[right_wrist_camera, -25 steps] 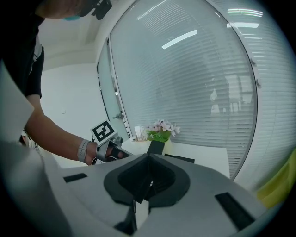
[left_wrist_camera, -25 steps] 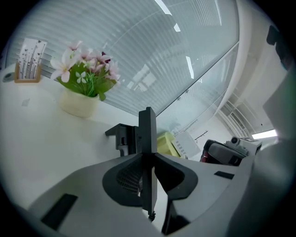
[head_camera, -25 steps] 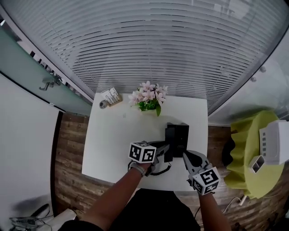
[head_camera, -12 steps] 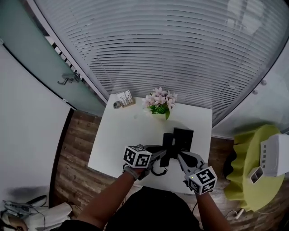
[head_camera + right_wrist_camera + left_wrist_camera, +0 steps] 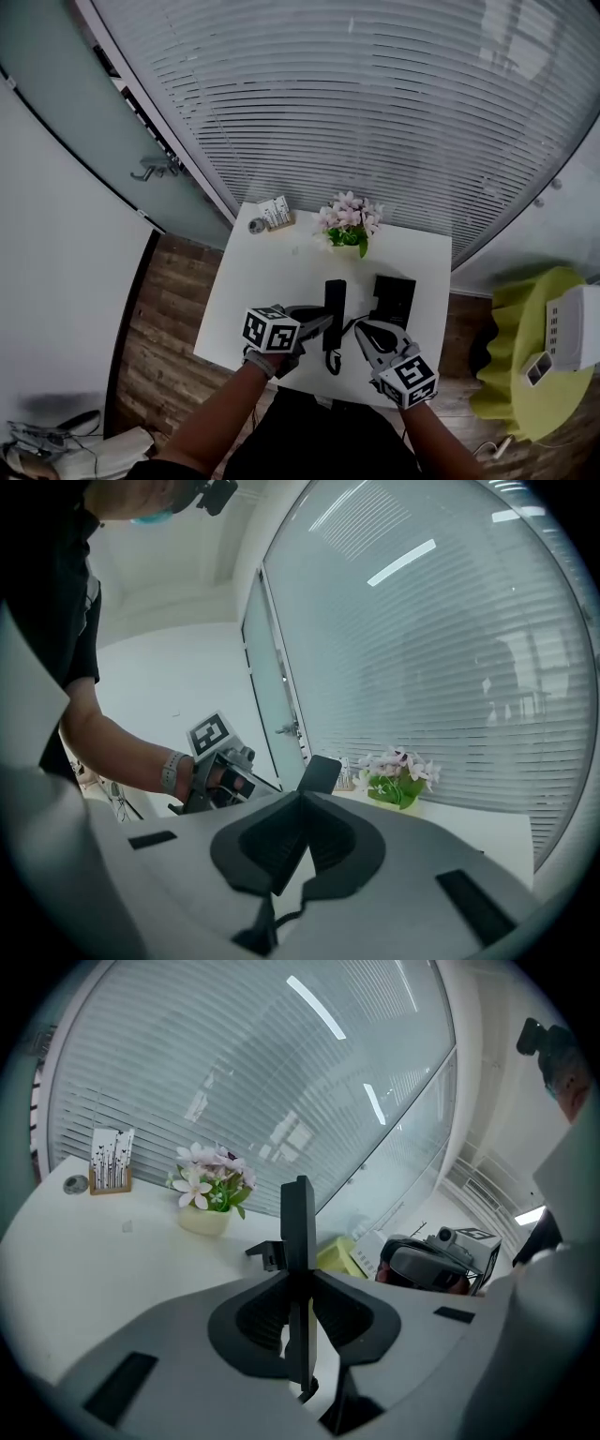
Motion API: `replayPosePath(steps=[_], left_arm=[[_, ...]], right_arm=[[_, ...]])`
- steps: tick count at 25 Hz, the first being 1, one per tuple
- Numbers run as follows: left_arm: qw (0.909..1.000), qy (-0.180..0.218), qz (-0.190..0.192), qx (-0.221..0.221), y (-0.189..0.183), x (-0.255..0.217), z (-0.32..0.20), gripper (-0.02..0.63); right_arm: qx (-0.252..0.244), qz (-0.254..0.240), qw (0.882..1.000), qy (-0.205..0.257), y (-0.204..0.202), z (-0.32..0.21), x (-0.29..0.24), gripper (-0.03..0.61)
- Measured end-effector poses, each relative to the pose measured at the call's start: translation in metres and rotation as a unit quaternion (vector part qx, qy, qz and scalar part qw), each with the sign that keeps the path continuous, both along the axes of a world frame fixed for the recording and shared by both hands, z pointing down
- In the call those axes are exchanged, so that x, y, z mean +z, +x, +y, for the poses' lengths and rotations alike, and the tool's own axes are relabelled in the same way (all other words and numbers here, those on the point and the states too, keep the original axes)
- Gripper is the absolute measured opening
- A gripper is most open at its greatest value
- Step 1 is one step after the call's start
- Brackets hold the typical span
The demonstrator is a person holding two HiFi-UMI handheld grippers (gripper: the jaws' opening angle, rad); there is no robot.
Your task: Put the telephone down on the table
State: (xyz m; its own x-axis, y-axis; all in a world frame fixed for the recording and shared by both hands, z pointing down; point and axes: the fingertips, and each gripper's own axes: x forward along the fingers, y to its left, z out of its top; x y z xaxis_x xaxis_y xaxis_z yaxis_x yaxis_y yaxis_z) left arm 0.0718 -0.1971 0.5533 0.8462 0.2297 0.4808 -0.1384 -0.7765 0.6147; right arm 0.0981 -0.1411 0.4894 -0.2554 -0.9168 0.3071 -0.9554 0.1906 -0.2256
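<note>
Black telephone handset (image 5: pixel 334 305), off its black base (image 5: pixel 395 298), clamped by left tongs (image 5: pixel 322 324) and right tongs (image 5: pixel 357 329); apparently not yet laid on white table (image 5: pixel 258 281).

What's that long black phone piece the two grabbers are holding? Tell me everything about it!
The handset is a long, flat, black bar, plastic by its look. It is off its base, which sits on the white table. The left gripper and the right gripper each clamp it, one from either side. A dark cord hangs from its near end.
</note>
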Motion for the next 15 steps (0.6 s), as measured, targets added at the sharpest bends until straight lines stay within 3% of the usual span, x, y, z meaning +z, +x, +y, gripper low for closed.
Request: replayPosePath(steps=[10, 15], left_arm=[[0.9979, -0.035, -0.030, 0.045, -0.042, 0.041, -0.039, 0.080], [0.9970, -0.022, -0.039, 0.064, -0.057, 0.046, -0.058, 0.080]], right_arm=[[0.049, 0.003, 0.998, -0.038, -0.035, -0.036, 0.024, 0.023], [0.067, 0.006, 0.997, -0.043, -0.050, -0.050, 0.029, 0.023]])
